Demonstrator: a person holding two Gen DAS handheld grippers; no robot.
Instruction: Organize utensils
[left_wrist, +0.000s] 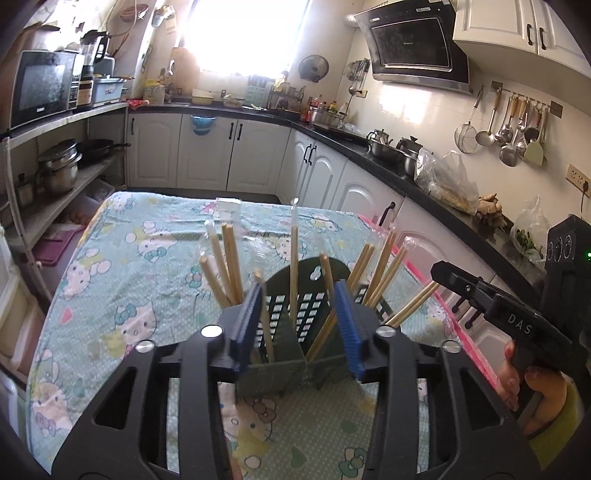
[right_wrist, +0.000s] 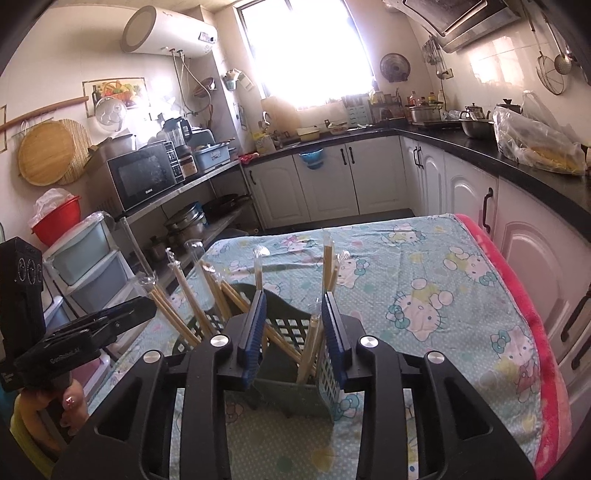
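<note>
Both the left gripper (left_wrist: 303, 321) and right gripper (right_wrist: 293, 334) stand partly open, gripping nothing. Their bodies hide the base of the green chopstick holder (left_wrist: 306, 295). Clear wrappers on the chopsticks (left_wrist: 231, 258) are hard to see.

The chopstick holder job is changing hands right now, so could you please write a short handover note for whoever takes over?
Left gripper: open, pads on either side of the chopsticks, pressing none.
Right gripper: open, nothing gripped.
Green holder: upright on the patterned tablecloth.
Wrapped chopsticks: standing in the holder, leaning outward at different angles.
Done: every chopstick in view is in the holder.
Left: none visible loose on the cloth; check outside the views, perhaps straighten them.
</note>
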